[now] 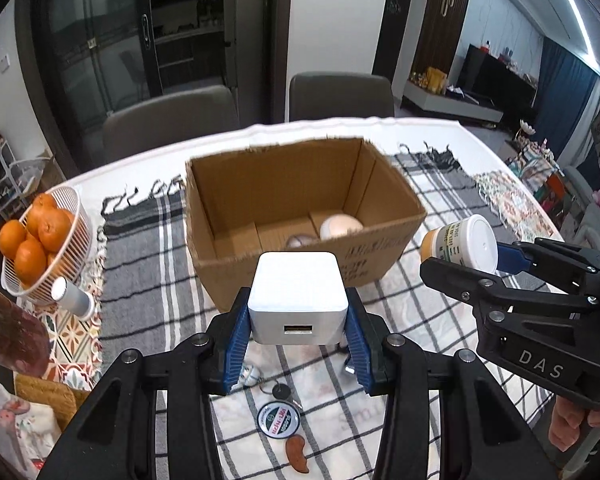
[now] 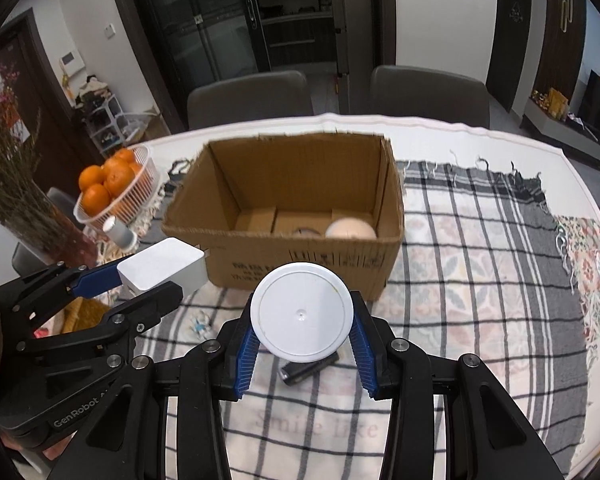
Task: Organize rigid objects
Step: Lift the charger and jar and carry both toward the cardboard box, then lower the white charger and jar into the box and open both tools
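Note:
An open cardboard box point(image 1: 300, 264) point(image 2: 300, 264) stands on the checked cloth with a pale round object point(image 1: 340, 226) point(image 2: 350, 228) and a smaller round thing inside. My left gripper point(image 1: 298, 334) point(image 2: 148, 276) is shut on a white USB charger cube point(image 1: 298, 298) point(image 2: 160, 266), held above the cloth just short of the box's near wall. My right gripper point(image 2: 302, 330) point(image 1: 466, 256) is shut on a small bottle with a white cap point(image 2: 302, 312) point(image 1: 462, 244), held lying along the fingers, right of the charger and near the box's front right corner.
A white wire basket of oranges point(image 1: 40, 236) point(image 2: 112, 184) and a grey cylinder point(image 1: 74, 298) point(image 2: 118, 232) stand left. On the cloth lie a round badge point(image 1: 278, 420), a brown wooden piece point(image 1: 298, 454), a small figurine point(image 1: 250, 376) and a dark oblong object point(image 2: 308, 370). Two chairs stand behind the table.

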The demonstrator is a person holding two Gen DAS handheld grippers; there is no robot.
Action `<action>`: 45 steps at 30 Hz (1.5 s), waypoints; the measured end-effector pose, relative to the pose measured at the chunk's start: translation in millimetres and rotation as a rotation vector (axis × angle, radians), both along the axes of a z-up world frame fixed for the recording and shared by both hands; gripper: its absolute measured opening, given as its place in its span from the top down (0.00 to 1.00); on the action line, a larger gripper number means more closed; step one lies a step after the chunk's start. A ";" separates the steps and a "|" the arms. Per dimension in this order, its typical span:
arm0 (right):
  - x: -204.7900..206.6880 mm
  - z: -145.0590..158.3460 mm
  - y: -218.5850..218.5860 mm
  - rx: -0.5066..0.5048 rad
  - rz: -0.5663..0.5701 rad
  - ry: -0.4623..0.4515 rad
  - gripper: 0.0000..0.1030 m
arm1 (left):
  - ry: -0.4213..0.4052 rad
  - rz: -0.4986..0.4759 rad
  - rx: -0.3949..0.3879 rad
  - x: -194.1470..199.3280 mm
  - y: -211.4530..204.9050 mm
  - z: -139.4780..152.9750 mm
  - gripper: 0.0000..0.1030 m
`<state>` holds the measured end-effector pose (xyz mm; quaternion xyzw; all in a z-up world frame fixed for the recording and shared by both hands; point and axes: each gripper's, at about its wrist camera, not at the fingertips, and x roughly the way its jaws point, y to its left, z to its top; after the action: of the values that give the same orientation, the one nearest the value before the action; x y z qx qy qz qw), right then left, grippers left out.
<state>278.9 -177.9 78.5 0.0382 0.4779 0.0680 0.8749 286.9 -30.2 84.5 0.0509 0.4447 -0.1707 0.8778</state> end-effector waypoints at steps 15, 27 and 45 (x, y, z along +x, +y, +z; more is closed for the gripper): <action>33.5 21.8 2.4 0.004 0.007 -0.043 0.59 | -0.027 0.036 -0.013 33.8 3.5 18.2 0.58; 73.8 13.9 -1.1 -0.015 0.009 -0.011 0.59 | 0.024 0.059 -0.006 75.0 3.1 6.4 0.58; 130.2 -26.3 -9.2 -0.057 0.003 0.125 0.59 | 0.139 0.076 0.058 137.5 -7.0 -28.9 0.58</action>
<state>409.0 -187.2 52.1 0.0166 0.5334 0.0532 0.8440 424.4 -37.2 55.6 0.0474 0.5112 -0.1272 0.8487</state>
